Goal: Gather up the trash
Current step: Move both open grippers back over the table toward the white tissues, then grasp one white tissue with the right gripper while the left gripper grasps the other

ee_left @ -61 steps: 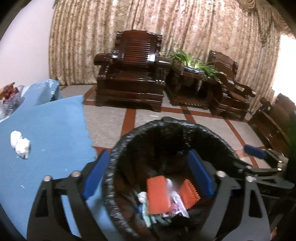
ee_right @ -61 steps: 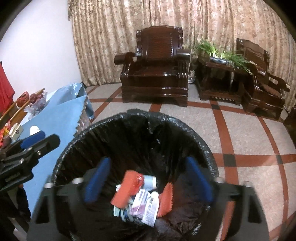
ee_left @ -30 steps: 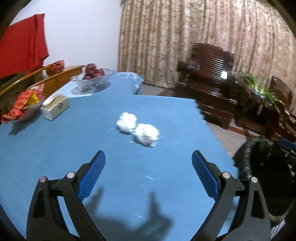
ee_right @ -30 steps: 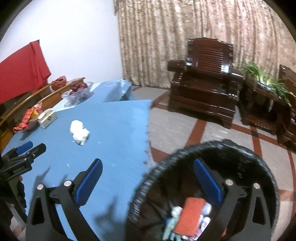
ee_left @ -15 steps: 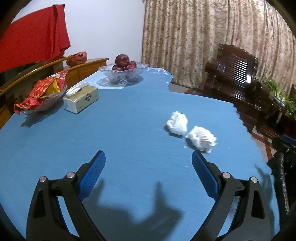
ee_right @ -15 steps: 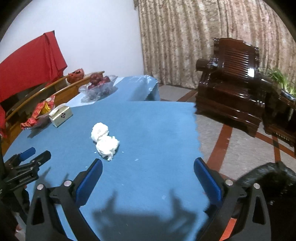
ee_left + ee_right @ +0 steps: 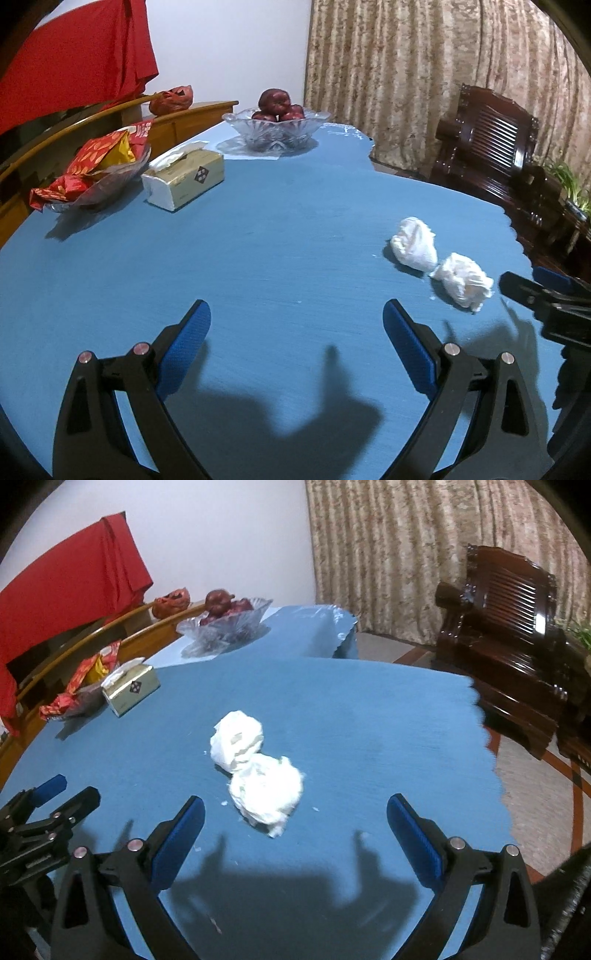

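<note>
Two crumpled white tissue balls lie touching on the blue tablecloth [image 7: 369, 716]. The nearer ball [image 7: 266, 794] sits just ahead of my right gripper [image 7: 295, 827], between its open, empty fingers. The farther ball [image 7: 236, 740] is behind it. In the left wrist view the balls show at the right, the nearer [image 7: 463, 281] and the farther [image 7: 413, 243]. My left gripper [image 7: 295, 332] is open and empty over bare cloth, left of the balls. The right gripper's tip [image 7: 532, 291] shows at that view's right edge.
A tissue box [image 7: 184, 177], a glass dish of red snack packets [image 7: 92, 170] and a glass fruit bowl [image 7: 277, 125] stand at the table's far left. The table's scalloped right edge [image 7: 491, 746] drops to the floor. Dark wooden armchairs [image 7: 517, 627] stand beyond. The black bin's rim [image 7: 569, 904] shows bottom right.
Both grippers swung left from over the black trash bin to over the table. The tissue balls are now closer and centred before the right gripper. Both jaws stayed open.
</note>
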The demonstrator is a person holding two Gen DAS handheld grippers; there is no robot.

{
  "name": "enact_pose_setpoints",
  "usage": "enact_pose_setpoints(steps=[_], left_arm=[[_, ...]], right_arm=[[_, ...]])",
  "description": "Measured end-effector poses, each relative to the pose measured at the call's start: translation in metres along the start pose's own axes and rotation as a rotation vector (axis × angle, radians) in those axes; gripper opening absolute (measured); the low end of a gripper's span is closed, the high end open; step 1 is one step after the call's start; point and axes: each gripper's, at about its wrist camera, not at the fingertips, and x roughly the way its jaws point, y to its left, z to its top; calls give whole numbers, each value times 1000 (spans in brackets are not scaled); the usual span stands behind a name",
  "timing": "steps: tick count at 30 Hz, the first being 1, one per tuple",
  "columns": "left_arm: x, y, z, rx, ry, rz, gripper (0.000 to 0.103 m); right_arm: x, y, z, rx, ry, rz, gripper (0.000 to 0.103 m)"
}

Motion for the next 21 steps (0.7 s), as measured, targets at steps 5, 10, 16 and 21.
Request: enact_pose_setpoints(steps=[5,10,16,21], left_arm=[[8,9,1,-10,11,7,92],[14,14,0,-17,22,13,92],[19,13,1,-20,30,11,92],[21,6,3,-12,30,5,92]], right_arm=[[24,6,4,4,37,5,96],[38,11,3,-6,66,6,92],[52,13,1,-14,118,26,68],[53,8,1,-4,130,50,47]])
